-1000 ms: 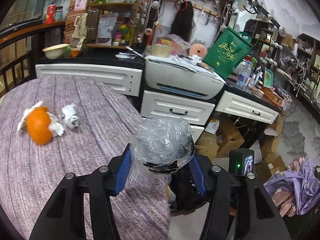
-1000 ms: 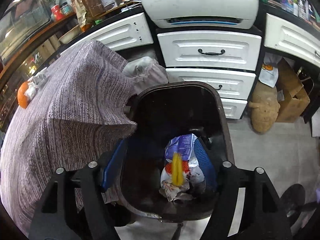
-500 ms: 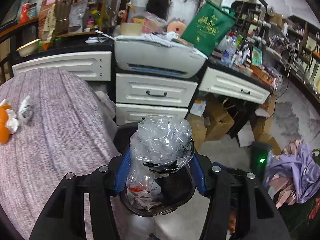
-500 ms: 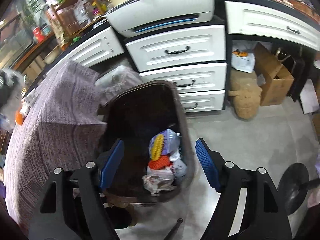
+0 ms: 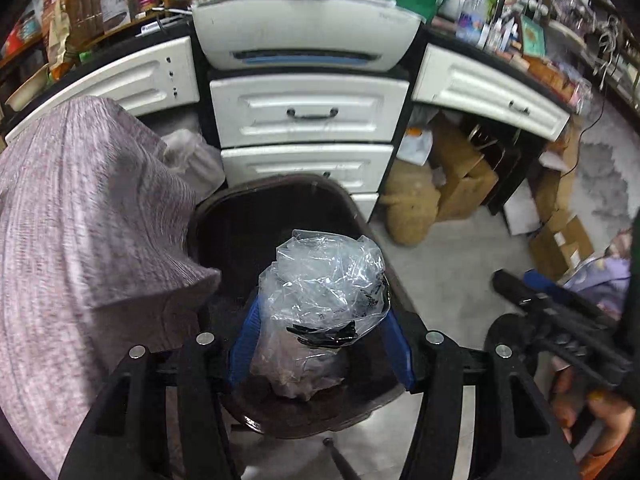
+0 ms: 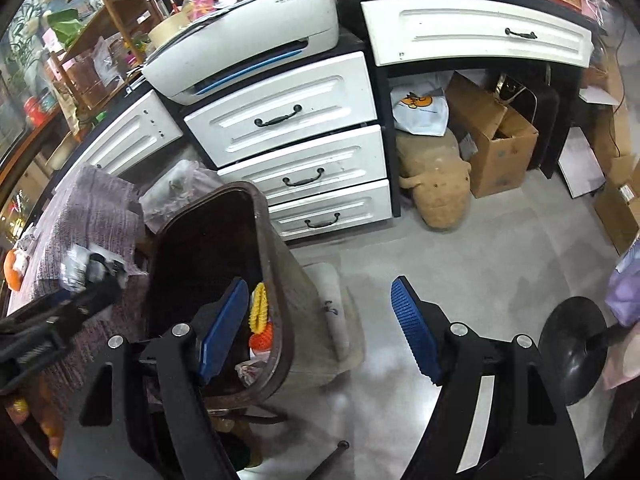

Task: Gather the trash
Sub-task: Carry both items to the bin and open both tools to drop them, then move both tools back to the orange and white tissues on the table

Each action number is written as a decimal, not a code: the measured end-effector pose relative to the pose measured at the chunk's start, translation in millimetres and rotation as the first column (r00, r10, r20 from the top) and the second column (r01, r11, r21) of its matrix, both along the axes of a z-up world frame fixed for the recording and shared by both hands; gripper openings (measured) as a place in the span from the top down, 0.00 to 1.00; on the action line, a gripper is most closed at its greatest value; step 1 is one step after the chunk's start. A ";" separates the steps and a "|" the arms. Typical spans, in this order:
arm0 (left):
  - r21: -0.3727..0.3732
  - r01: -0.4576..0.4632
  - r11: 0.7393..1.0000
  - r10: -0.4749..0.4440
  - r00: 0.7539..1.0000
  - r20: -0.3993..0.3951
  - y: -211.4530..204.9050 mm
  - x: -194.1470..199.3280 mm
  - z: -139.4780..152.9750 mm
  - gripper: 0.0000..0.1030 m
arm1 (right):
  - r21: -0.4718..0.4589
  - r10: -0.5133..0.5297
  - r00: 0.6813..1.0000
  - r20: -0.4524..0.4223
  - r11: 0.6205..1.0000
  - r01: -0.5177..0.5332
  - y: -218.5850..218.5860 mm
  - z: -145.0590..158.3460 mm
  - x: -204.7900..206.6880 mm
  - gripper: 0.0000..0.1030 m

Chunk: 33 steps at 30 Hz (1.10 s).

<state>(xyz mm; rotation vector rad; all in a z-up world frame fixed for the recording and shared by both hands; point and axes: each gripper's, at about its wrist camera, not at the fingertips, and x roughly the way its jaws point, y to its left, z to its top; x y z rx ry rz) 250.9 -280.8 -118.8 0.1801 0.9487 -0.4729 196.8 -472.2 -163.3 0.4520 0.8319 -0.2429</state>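
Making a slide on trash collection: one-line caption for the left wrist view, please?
Left gripper, its fingers opening around a crumpled clear plastic bag, poised over the dark trash bin.

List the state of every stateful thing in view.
Left tool: jaws opening, crumpled clear plastic bag between them.
Right tool: open, empty.
Dark brown plastic trash bin: lidless, trash at bottom.
White cabinet drawers: closed.
Brown cardboard box: flaps open.
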 end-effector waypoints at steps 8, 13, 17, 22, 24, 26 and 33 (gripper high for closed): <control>0.059 -0.001 0.998 0.006 0.996 -0.086 -8.1 6.3 -24.7 0.18 | 0.002 -0.008 1.000 0.011 1.000 0.008 -1.8 2.5 0.5 0.28; 0.028 0.034 0.999 -0.032 0.997 -0.070 -8.3 -11.7 -13.3 0.18 | -0.002 -0.024 1.000 0.015 1.000 0.024 -5.2 3.9 0.6 0.25; -0.036 0.054 0.998 -0.056 0.998 -0.038 -2.0 -26.8 9.7 0.17 | -0.006 -0.039 0.999 0.019 0.999 0.040 -9.0 5.6 -0.3 0.23; -0.130 0.071 0.989 -0.070 0.997 0.011 10.4 -45.3 44.0 0.13 | -0.008 -0.036 0.999 0.021 0.999 0.036 -8.3 9.4 2.2 0.22; -0.162 0.078 0.984 -0.073 0.997 0.037 17.0 -52.9 59.5 0.12 | 0.002 -0.021 1.000 0.021 1.000 0.021 -3.3 10.5 5.4 0.22; -0.195 0.088 0.977 -0.078 0.995 0.057 24.5 -59.9 72.9 0.11 | 0.004 -0.002 1.000 0.022 1.000 0.002 4.2 12.2 9.0 0.22; -0.241 0.077 0.968 -0.039 0.987 0.159 61.3 -73.1 107.9 0.09 | -0.001 0.084 0.995 0.058 0.996 -0.084 40.4 30.4 22.1 0.21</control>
